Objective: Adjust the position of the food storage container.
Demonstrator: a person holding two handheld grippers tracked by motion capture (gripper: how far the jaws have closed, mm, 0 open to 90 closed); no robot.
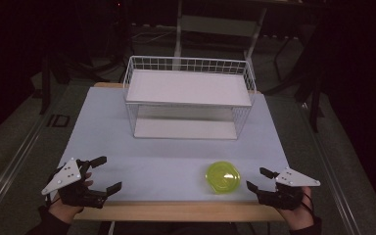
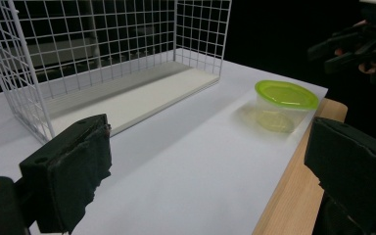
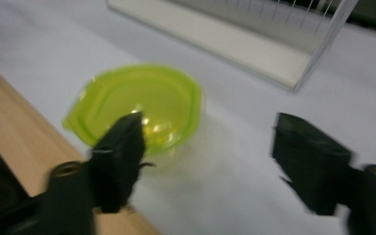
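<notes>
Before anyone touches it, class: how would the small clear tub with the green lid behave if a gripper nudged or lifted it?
The tub looks thin, see-through and empty, so probably light and apt to slide on the smooth white table cover. Its walls may flex if squeezed. Being squat and wide, it seems unlikely to tip.

In my right gripper view everything smears with motion blur: the green-lidded container point(image 3: 142, 105) has soft edges, and one of my own black jaws covers its near rim. In my left gripper view the wire rack point(image 2: 103, 54) is cut off by the top and left edges, and my right gripper point(image 2: 357, 46) is clipped by the right edge. From the high view, what sits inside the container is too small to tell.
</notes>
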